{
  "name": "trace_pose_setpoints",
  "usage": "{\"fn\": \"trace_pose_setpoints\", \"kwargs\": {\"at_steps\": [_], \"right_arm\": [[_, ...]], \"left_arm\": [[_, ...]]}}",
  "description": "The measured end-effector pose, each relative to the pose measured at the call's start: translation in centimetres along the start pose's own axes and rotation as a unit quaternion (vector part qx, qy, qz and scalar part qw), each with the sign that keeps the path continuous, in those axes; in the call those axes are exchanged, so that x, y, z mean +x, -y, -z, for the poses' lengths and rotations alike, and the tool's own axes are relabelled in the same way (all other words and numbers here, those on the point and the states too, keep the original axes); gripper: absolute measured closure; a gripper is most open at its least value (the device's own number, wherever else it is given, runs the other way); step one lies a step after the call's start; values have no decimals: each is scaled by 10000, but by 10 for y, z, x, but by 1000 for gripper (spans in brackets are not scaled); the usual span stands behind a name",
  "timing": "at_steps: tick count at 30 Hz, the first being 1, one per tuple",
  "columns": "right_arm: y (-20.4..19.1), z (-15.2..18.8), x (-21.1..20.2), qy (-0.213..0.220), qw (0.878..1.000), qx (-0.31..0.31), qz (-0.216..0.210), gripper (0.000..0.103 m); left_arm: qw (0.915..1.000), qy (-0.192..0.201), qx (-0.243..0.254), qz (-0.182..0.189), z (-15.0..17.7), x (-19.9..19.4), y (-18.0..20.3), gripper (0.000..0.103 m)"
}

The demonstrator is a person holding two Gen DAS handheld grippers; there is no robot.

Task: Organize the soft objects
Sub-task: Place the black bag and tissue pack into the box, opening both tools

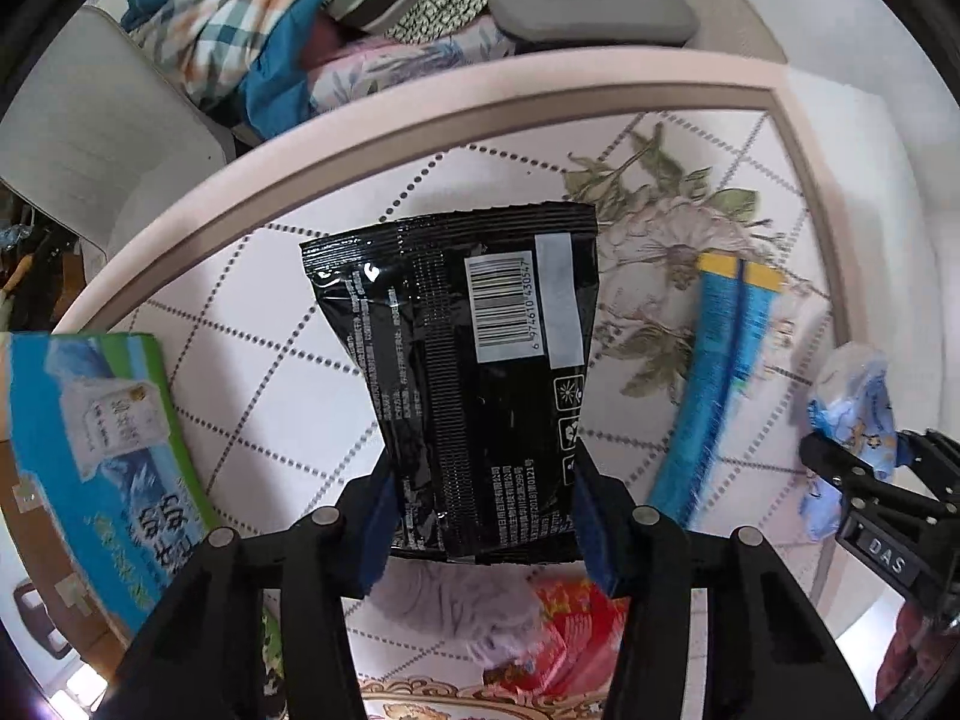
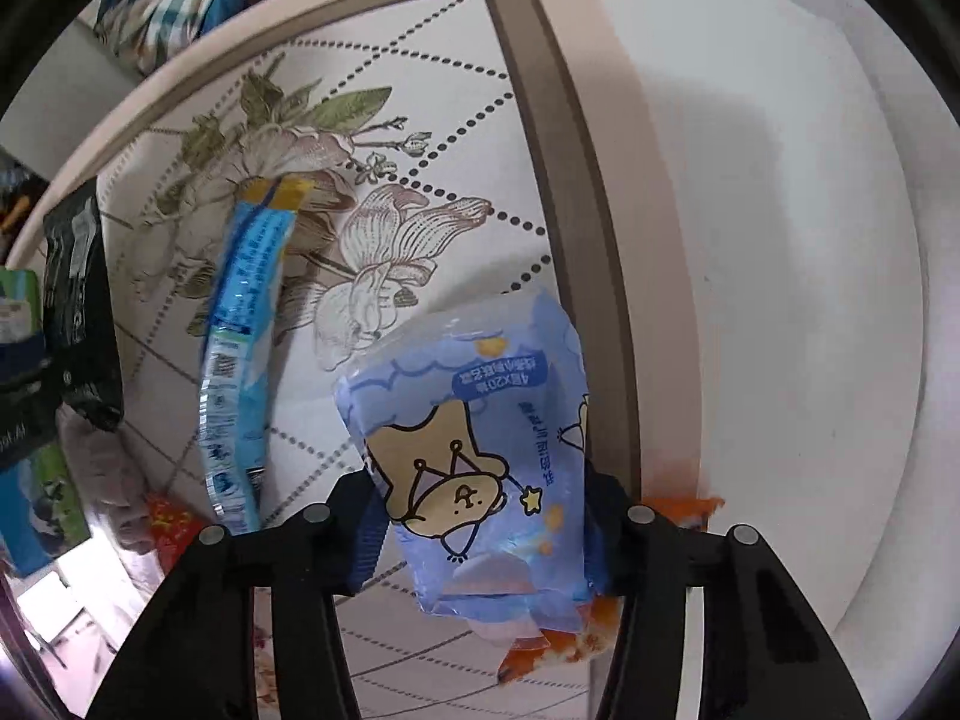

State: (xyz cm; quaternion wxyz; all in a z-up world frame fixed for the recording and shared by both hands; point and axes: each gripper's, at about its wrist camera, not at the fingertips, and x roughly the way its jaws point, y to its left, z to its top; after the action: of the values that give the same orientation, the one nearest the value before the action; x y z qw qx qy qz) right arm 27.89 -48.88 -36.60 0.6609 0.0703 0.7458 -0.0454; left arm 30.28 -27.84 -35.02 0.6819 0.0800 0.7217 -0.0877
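My left gripper [image 1: 483, 516] is shut on a black glossy pouch [image 1: 474, 360] with a barcode, held above the flowered table cover [image 1: 270, 312]. My right gripper [image 2: 483, 534] is shut on a light blue tissue pack [image 2: 480, 432] with a cartoon bear print; it also shows in the left wrist view [image 1: 852, 414] at the right. A long blue packet [image 1: 714, 372] lies on the table between the two; it also shows in the right wrist view [image 2: 240, 360]. The black pouch also shows in the right wrist view [image 2: 81, 312] at the left.
A blue-green tissue box [image 1: 102, 456] is at the left. A grey fuzzy item [image 1: 456, 606] and a red packet [image 1: 576, 618] lie below the left gripper. An orange packet [image 2: 564, 648] lies under the right gripper. Bedding [image 1: 252, 18] lies beyond the table edge [image 1: 420, 120].
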Motion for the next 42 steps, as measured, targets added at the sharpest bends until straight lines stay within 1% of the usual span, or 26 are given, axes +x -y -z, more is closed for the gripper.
{"fn": "trace_pose_setpoints", "kwargs": {"at_steps": [5,7,9,12,13,14,15,16,19,23,26,28,29,32,33,37,42], "right_arm": [[0,14,-24,136,9991,248,-327,50],[-5,22,-40,282,9980,295,-480,50],[-18,32,-61,464,9966,264,-631,50],[-56,56,-93,710,9934,134,-886,51],[-75,68,-100,790,9923,80,-951,50],[-88,74,-110,870,9908,23,-1037,50],[-108,83,-117,937,9890,-45,-1140,51],[-132,87,-123,991,9874,-115,-1231,51],[-186,107,-143,1115,9822,-345,-1472,50],[-260,129,-157,1097,9769,-621,-1727,51],[-312,129,-149,963,9755,-745,-1832,51],[-340,125,-142,909,9765,-755,-1803,51],[-351,123,-138,886,9770,-742,-1789,51],[-382,112,-123,769,9795,-678,-1735,51],[-393,106,-117,759,9811,-651,-1656,51],[-431,83,-95,752,9857,-603,-1386,51],[-458,56,-67,744,9908,-561,-984,50]], "left_arm": [[9992,377,24,144,25,-44,-18,55],[9981,556,2,256,41,-64,-26,55],[9968,699,-55,390,57,-84,-41,55],[9940,923,-149,562,86,-112,-68,55],[9932,986,-171,588,91,-118,-75,55],[9919,1088,-229,607,105,-130,-88,55],[9911,1142,-271,625,108,-135,-101,55],[9897,1231,-334,644,121,-147,-118,55],[9868,1424,-517,566,150,-169,-162,55],[9830,1551,-910,366,174,-183,-235,55],[9802,1567,-1197,171,184,-185,-287,55],[9799,1519,-1294,40,185,-180,-313,55],[9794,1473,-1381,-38,183,-176,-332,55],[9794,1319,-1523,-116,178,-161,-369,55],[9797,1248,-1564,-139,174,-154,-383,55],[9816,948,-1650,-185,156,-123,-418,55],[9844,591,-1647,-172,129,-86,-442,55]]}}
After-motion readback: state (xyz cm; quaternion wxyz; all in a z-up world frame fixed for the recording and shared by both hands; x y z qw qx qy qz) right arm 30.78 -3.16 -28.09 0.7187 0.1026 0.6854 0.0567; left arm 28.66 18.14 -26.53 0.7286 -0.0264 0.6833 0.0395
